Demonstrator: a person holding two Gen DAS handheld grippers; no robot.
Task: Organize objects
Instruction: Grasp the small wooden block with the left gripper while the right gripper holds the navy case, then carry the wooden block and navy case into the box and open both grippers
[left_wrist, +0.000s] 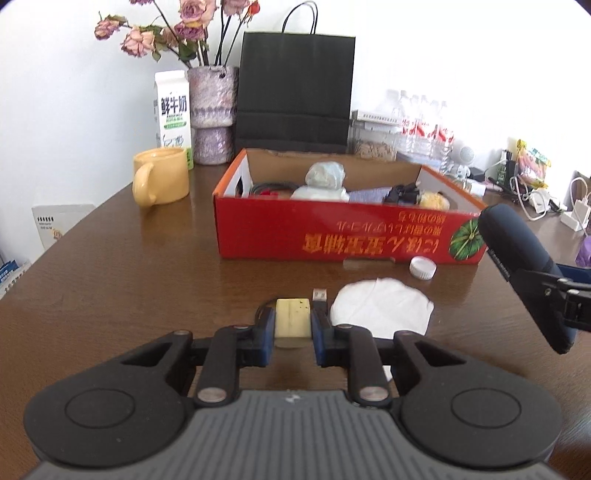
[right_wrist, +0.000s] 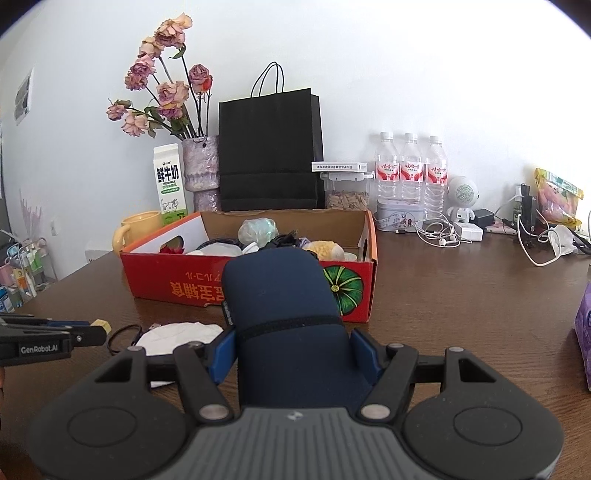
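Left gripper (left_wrist: 293, 326), held low and level over the brown table (left_wrist: 129, 280), its blue pads pinching a pale yellow eraser-like block (left_wrist: 293, 322) between them. Just right of it lie a USB plug (left_wrist: 320, 296) and a white round cloth (left_wrist: 382, 308). Right gripper (right_wrist: 293, 354), raised and pointing toward the box, clamps a navy blue pouch (right_wrist: 284, 314) that tilts upward. Beyond, a white bottle cap (left_wrist: 422, 267) rests beside the red cardboard box (left_wrist: 332, 236) holding assorted items. Behind it: yellow mug (left_wrist: 162, 177), milk carton (left_wrist: 173, 110), black paper bag (left_wrist: 295, 92).
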